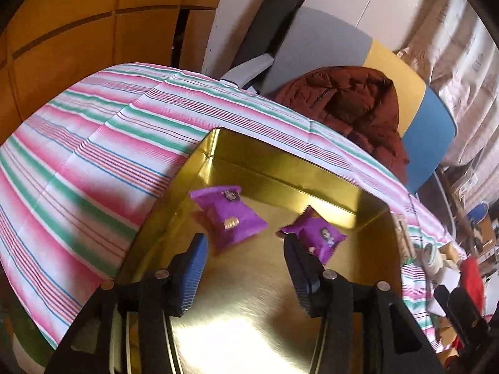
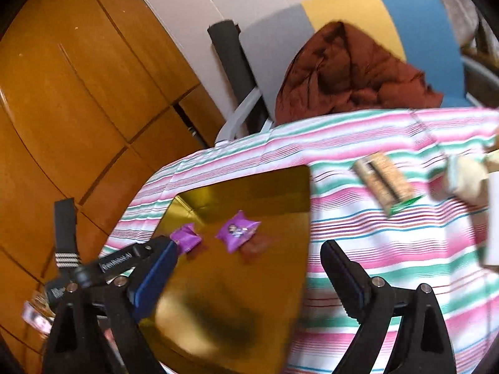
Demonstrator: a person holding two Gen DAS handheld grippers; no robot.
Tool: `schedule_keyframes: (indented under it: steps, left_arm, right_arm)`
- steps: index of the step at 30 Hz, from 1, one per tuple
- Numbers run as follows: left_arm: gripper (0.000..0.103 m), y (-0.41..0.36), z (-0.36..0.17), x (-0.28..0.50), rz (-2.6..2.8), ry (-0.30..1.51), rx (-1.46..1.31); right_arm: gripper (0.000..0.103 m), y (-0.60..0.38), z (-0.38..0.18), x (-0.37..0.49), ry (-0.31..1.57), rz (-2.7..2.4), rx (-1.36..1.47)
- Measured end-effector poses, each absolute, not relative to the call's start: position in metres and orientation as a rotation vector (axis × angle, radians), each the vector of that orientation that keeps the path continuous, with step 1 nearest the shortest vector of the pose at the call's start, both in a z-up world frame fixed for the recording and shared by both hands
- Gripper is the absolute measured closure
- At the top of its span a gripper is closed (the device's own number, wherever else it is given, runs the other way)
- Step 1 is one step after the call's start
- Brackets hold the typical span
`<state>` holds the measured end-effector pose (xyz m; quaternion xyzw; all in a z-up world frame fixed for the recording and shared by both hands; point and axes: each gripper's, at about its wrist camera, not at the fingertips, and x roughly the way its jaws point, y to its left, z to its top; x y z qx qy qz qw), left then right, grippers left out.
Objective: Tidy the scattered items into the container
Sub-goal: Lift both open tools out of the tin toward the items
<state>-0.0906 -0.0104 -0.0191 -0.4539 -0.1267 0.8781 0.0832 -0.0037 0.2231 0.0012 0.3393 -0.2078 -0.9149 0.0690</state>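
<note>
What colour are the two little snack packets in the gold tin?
Purple packets, clearest in the left wrist view.

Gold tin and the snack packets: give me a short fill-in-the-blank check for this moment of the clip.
1. The number of purple packets lying inside the gold tin is ____.
2. The left gripper and the right gripper both have their jaws ____.
3. The brown snack bar lies on the striped tablecloth, ____ the tin.
4. The colour of the jacket draped on the chair is ____.

Missing words: two; open; outside; dark red
</note>
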Motion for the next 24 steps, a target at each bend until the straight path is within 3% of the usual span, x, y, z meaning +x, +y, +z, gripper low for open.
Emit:
schedule_keyframes:
  steps: [16, 24]
  left_arm:
    - [0.052, 0.051, -0.02, -0.043, 2.456, -0.353, -1.318]
    - [0.051, 0.093, -0.011, -0.023, 2.401, -0.17, -1.242]
  right_arm:
    - [0.01, 0.269, -0.002, 0.046, -0.552, -2.867, 1.036]
    - [0.01, 0.294, -0.002, 0.061, -0.496, -2.97, 1.044]
